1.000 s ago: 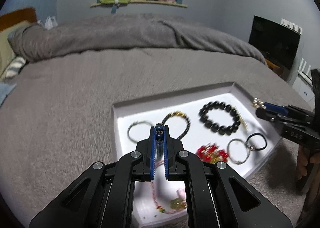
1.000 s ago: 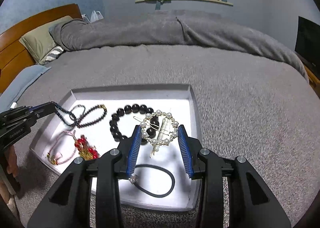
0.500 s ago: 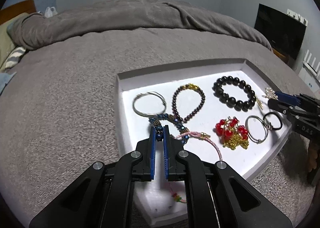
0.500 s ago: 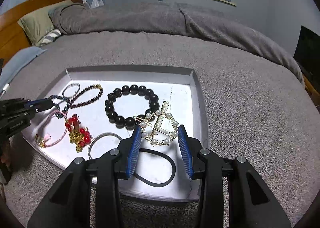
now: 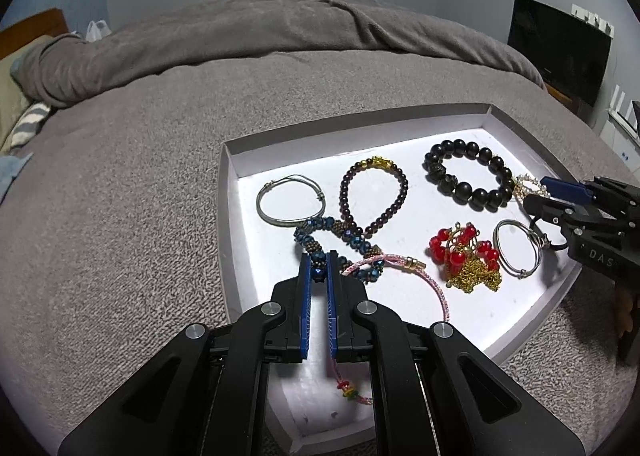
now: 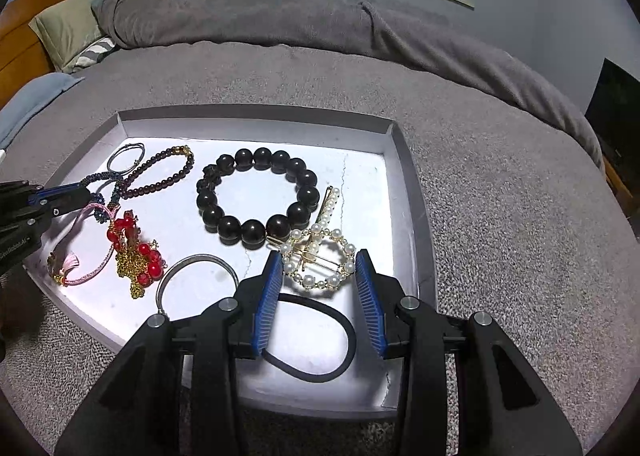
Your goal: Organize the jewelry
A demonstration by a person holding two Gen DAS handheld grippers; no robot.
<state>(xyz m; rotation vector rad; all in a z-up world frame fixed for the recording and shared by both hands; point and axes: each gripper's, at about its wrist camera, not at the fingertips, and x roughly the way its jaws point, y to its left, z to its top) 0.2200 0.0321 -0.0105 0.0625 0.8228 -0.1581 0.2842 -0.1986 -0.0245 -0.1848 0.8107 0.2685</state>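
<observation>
A white tray [image 5: 230, 215] lies on the grey bed and holds the jewelry. My left gripper [image 5: 319, 262] is shut on a blue beaded bracelet [image 5: 344, 234], whose far end rests on the tray floor by a silver bangle [image 5: 290, 199] and a dark red bead bracelet [image 5: 374, 191]. My right gripper [image 6: 318, 260] is shut on a round pearl hair clip [image 6: 320, 262] low over the tray's right side [image 6: 408, 183], beside a black bead bracelet [image 6: 256, 199]. A black hair tie [image 6: 316, 340] lies under it.
The tray also holds a pink cord bracelet [image 5: 404, 268], a red and gold bead piece [image 5: 466, 256], a silver ring bangle [image 5: 516, 252] and a pearl bar clip [image 6: 328, 203]. A rumpled grey duvet [image 5: 280, 31] lies behind. A dark screen [image 5: 560, 51] stands at the right.
Both grippers have dropped closer to the tray. The blue bracelet's hanging end has come down onto the tray floor. The pearl clip has moved down to just above the tray.
</observation>
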